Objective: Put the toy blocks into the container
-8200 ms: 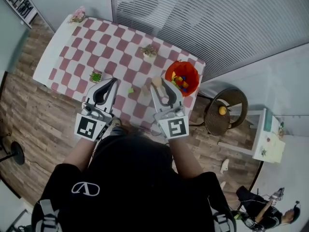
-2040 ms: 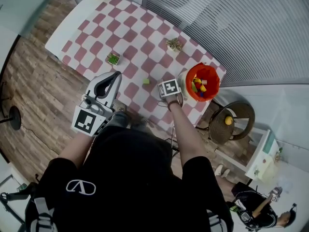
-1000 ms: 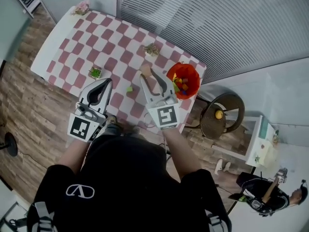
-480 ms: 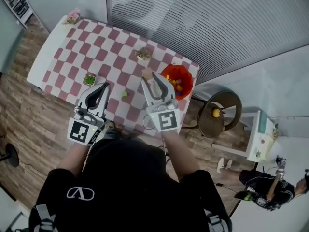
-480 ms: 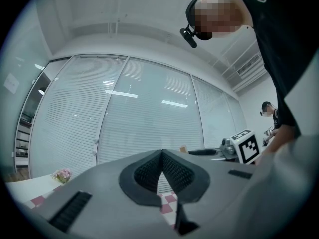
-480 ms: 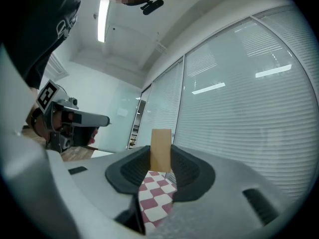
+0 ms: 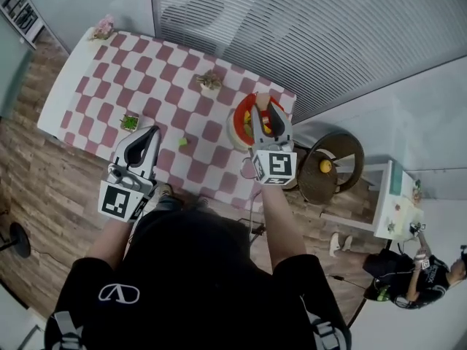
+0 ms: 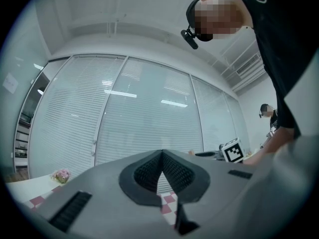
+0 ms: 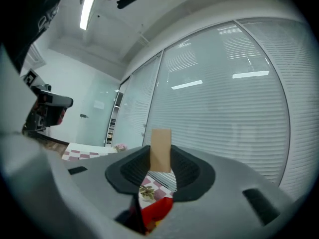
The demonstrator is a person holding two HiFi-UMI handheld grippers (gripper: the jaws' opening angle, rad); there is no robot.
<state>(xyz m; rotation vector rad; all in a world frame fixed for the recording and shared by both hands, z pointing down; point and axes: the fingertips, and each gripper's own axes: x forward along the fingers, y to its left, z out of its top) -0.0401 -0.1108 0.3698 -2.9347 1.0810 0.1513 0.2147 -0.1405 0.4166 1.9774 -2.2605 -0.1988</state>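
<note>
A red container point(image 7: 241, 115) with several coloured blocks inside stands at the right end of the checked table point(image 7: 109, 71). My right gripper point(image 7: 263, 102) hovers over the container, shut on a tan wooden block point(image 7: 261, 99). In the right gripper view the tan block point(image 9: 160, 150) stands upright between the pads, with the red container point(image 9: 158, 210) below it. A small green block point(image 7: 183, 142) lies on the cloth near the front edge. My left gripper point(image 7: 152, 131) is held over that edge, left of the green block. Its jaws meet at the tip with nothing in them point(image 8: 162, 156).
Small potted plants point(image 7: 209, 80) point(image 7: 130, 121) and pink flowers point(image 7: 103, 28) sit on the table. A round stool point(image 7: 332, 168) holding a yellow object stands right of the table, with a white stand point(image 7: 394, 203) beyond. A person point(image 7: 427, 268) is at the lower right. Blinds run behind the table.
My right gripper has swung to the right with the tan block, from over the cloth to above the red container. The left gripper has stayed where it was.
</note>
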